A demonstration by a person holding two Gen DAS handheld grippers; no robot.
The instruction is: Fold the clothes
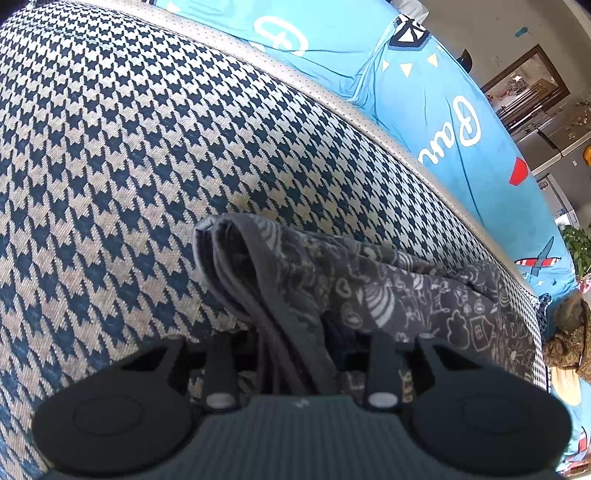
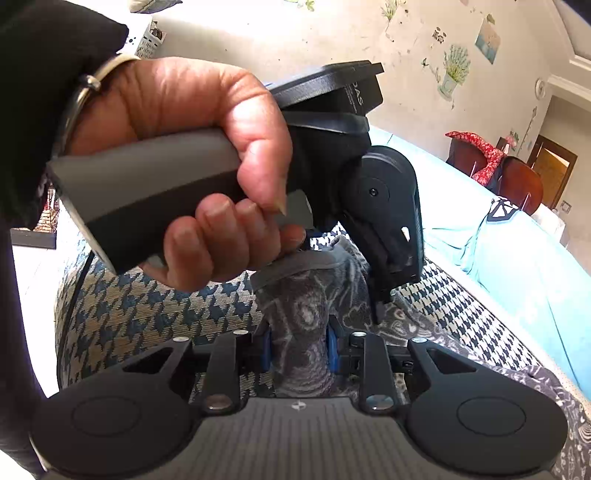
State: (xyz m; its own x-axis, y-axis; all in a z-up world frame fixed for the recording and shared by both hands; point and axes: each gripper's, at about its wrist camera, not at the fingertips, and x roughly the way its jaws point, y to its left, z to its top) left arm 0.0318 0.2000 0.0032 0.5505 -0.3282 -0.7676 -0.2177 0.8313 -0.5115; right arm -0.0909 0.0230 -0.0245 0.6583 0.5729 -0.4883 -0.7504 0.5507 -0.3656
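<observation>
The grey patterned garment (image 1: 369, 295) lies bunched on my houndstooth cushion (image 1: 110, 147), pinched in both my left gripper (image 1: 295, 354) and right gripper (image 2: 299, 350). It's soft, light, floppy; I'd hold its hemmed edge.

A houndstooth cushion (image 1: 129, 155) in dark blue and beige, edged with pale piping, fills the near ground. Beyond it a bright blue sheet (image 1: 450, 122) printed with white lettering and small planes drapes the far side. On the far right stands a dark-framed mirror (image 1: 524, 85). In the right wrist view the pale wall (image 2: 332, 33) carries flower decals; a wooden chair (image 2: 521, 177) with red cloth stands beside a brown door (image 2: 552, 166). Daylight is strong.
</observation>
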